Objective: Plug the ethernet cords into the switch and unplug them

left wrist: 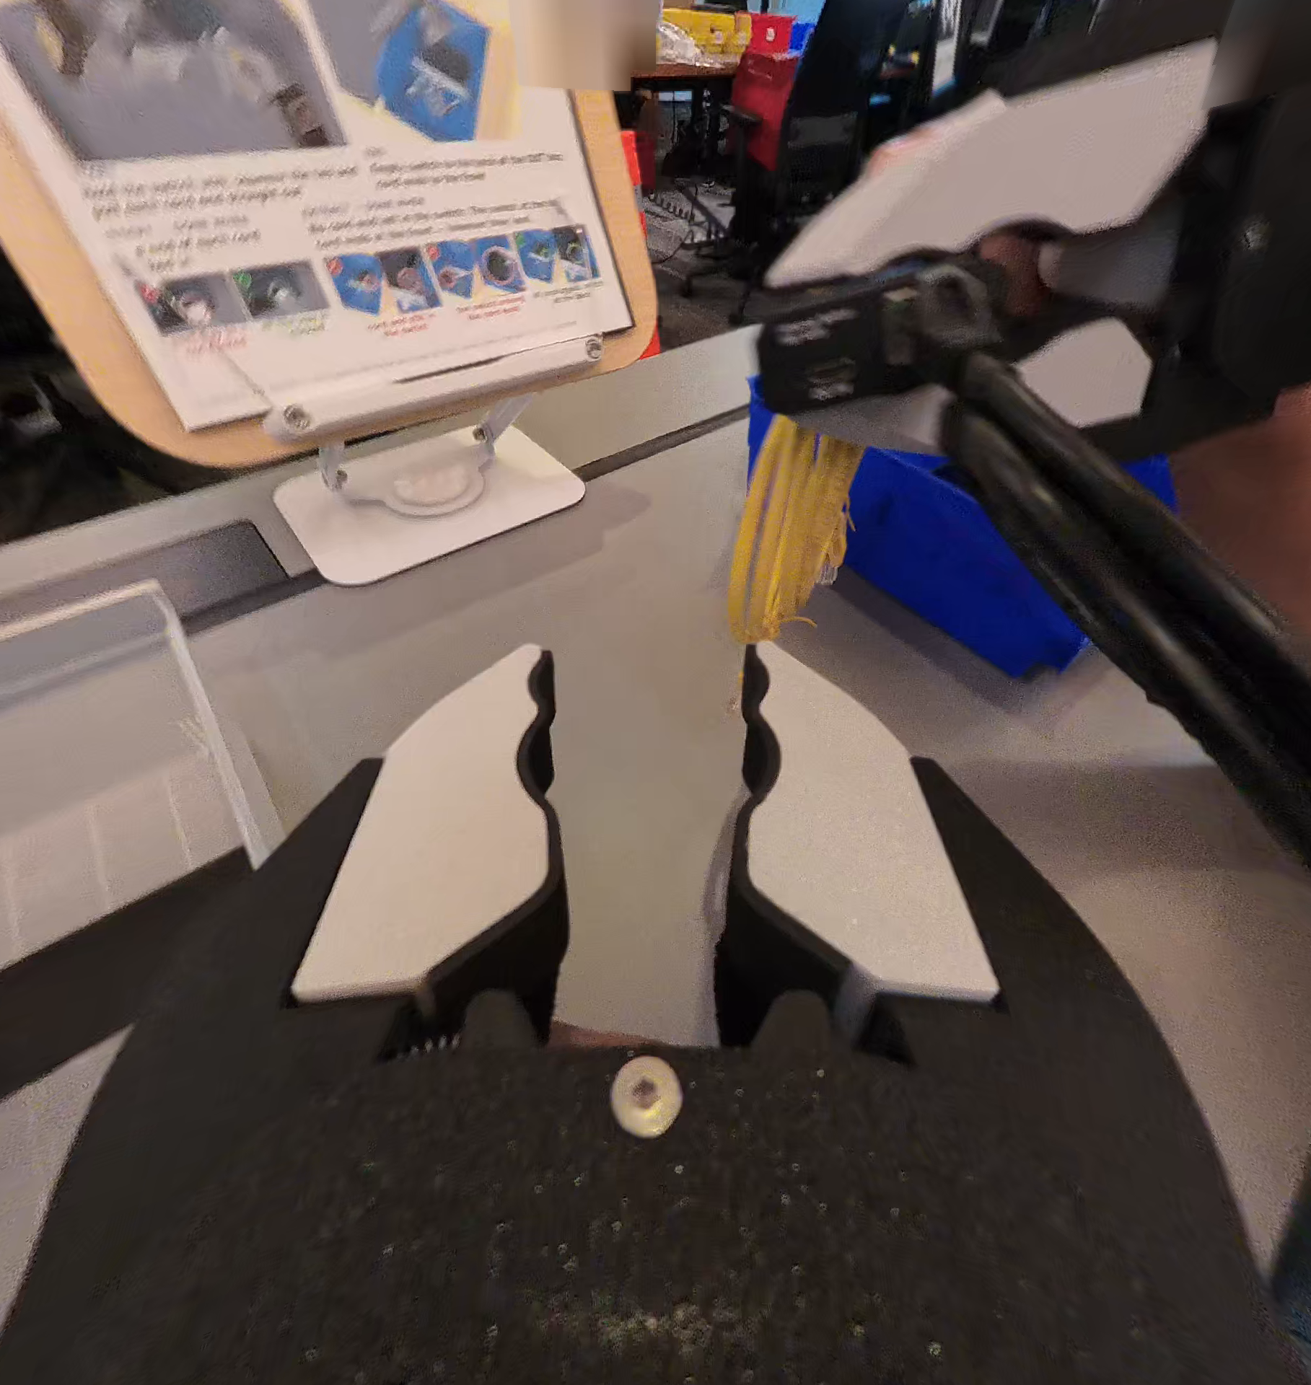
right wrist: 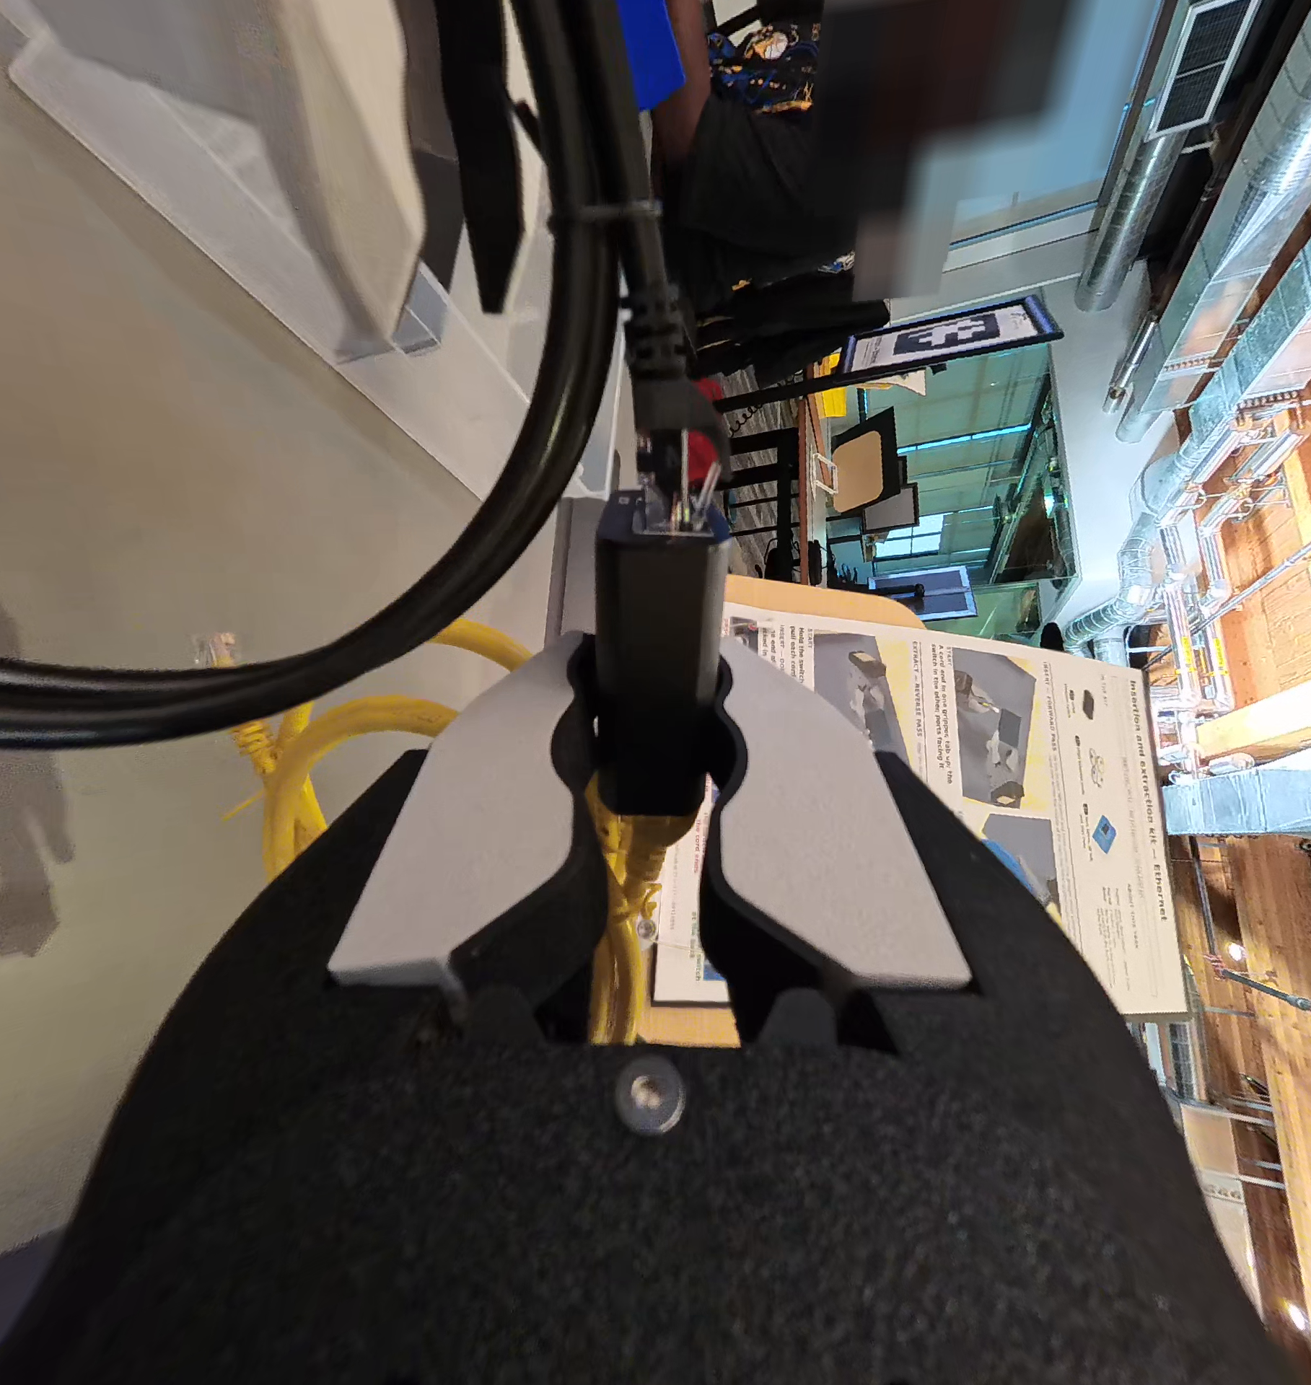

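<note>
In the right wrist view my right gripper [right wrist: 652, 659] is shut on the black switch [right wrist: 652, 599], both pads pressing its sides. A black ethernet cord [right wrist: 385, 627] has its plug [right wrist: 663, 390] in the switch's far end and loops away to the left. A bundled yellow cord [right wrist: 292, 772] lies behind and below the switch. In the left wrist view my left gripper [left wrist: 648, 659] is open and empty above the table. The switch [left wrist: 847, 352] is up at the right, with the yellow cord [left wrist: 787, 524] hanging under it close to my right fingertip [left wrist: 768, 674].
A blue bin [left wrist: 959, 554] stands on the grey table [left wrist: 637, 569] at the right. An instruction sheet on a stand [left wrist: 337, 262] is at the back left. A clear tray [left wrist: 75, 749] sits at the left. The black cord [left wrist: 1124, 562] slants across the right. Spacing between my two grippers at the tips: around 10 cm.
</note>
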Demonstrator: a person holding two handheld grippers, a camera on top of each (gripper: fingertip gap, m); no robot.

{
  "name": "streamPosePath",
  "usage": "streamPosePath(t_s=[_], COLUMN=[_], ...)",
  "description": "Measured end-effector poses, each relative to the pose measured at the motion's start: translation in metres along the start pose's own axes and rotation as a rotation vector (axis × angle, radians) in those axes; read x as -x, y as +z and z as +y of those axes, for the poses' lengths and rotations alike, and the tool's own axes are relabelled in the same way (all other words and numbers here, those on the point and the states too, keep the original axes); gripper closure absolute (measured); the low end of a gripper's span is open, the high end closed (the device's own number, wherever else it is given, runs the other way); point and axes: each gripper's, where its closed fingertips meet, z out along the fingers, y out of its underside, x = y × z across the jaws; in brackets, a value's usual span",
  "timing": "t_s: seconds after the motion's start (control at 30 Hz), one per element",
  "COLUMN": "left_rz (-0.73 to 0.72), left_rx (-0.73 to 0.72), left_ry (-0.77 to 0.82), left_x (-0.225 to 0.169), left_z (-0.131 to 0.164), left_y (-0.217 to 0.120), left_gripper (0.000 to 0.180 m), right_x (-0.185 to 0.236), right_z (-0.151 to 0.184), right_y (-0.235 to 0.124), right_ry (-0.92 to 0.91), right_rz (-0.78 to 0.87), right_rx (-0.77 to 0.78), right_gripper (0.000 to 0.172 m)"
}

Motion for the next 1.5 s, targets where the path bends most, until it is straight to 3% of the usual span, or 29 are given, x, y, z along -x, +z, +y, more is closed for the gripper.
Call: streamPosePath(t_s=[0.17,0.3,0.47,0.73,0.93,1.1,1.5], left_rz=[0.114,0.166,0.157,0.192,0.180,0.168,0.174], left_rx=[-0.155,-0.157,-0.070,-0.066,-0.016,-0.024,0.011], left_ry=[-0.221,-0.223,-0.158,-0.176,-0.189,-0.198,-0.163], left_x=[0.009,-0.020,-0.053,-0.064,-0.067,-0.066,-0.067], left_z=[-0.045,-0.063,-0.056,-0.059,-0.053,-0.054,-0.054], left_y=[-0.031,-0.042,-0.033,-0.025,-0.018,-0.019,-0.025], left_gripper=[0.133,0.118,0.111,0.142,0.148,0.164,0.169], right_x=[0.002,0.005,0.006,0.006,0.003,0.001,0.003], right_z=[0.005,0.007,0.002,-0.008,-0.015,-0.015,-0.023], right_y=[0.003,0.007,0.006,0.002,-0.002,-0.004,-0.007], right_ry=[-0.009,-0.023,-0.018,-0.025,-0.031,-0.028,-0.039], right_rz=[-0.004,-0.010,-0.013,-0.011,0.001,0.005,0.006], right_rx=[0.023,0.038,0.022,-0.009,-0.031,-0.039,-0.070], right_gripper=[0.146,0.146,0.147,0.146,0.147,0.147,0.147])
